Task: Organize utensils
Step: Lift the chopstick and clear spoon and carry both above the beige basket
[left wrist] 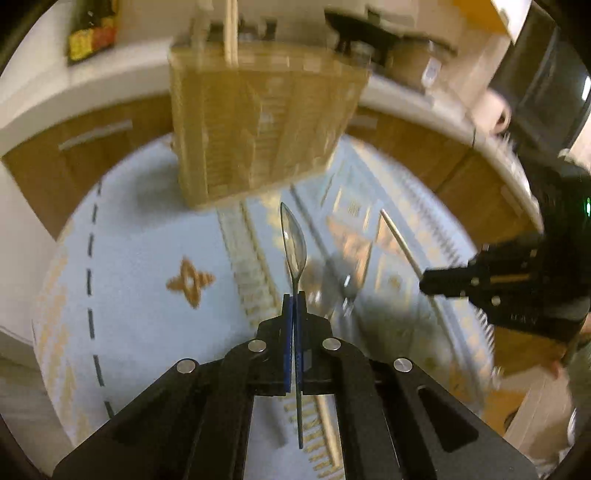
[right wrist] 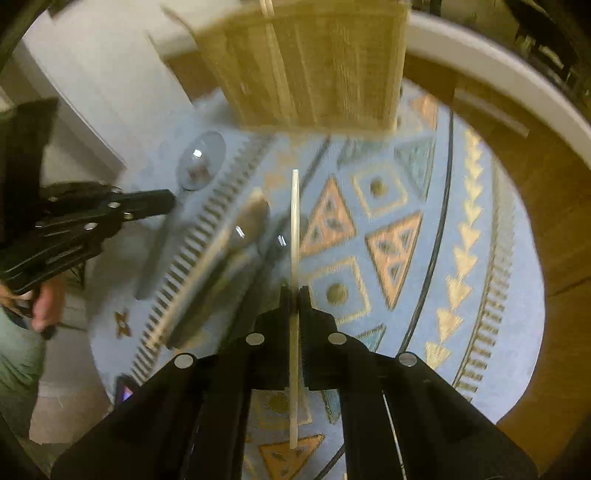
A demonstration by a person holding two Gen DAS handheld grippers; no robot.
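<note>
Meanwhile: spoon and stick held up over patterned cloth

Both tools are off the surface. L hand-held gripper (left wrist: 294, 301) has its jaws pressed together on the thin handle of a clear plastic spoon (left wrist: 293, 240), seen edge-on from the left wrist cam; the bowl points away from the camera, toward the woven basket (left wrist: 264, 122), w/ the handle end sticking back between the black arms. R hand-held gripper (right wrist: 294, 295) is likewise pinched tight, on a pale, thin stick (right wrist: 294, 221), prob. a chopstick, which runs straight ahead from the jaws and also trails back under the gripper body.

The basket stands at the far edge of a round surface covered w/ a light-blue cloth (left wrist: 140, 266) printed in orange triangles, diamonds and dashed lines. Two pale sticks (left wrist: 231, 29) stand upright in the basket's top; what else is inside can't be told, as the view is blurred.

More utensils (right wrist: 240, 236) lie on the cloth between the two grippers, near the middle: shiny, smeared by blur, approx. two or three pieces, type unclear.

From the right wrist cam, the person's hand (right wrist: 46, 306) grips the L tool's handle, beside a pale-green sleeve. Wooden cabinets w/ a white countertop (left wrist: 110, 74) ring the background.
</note>
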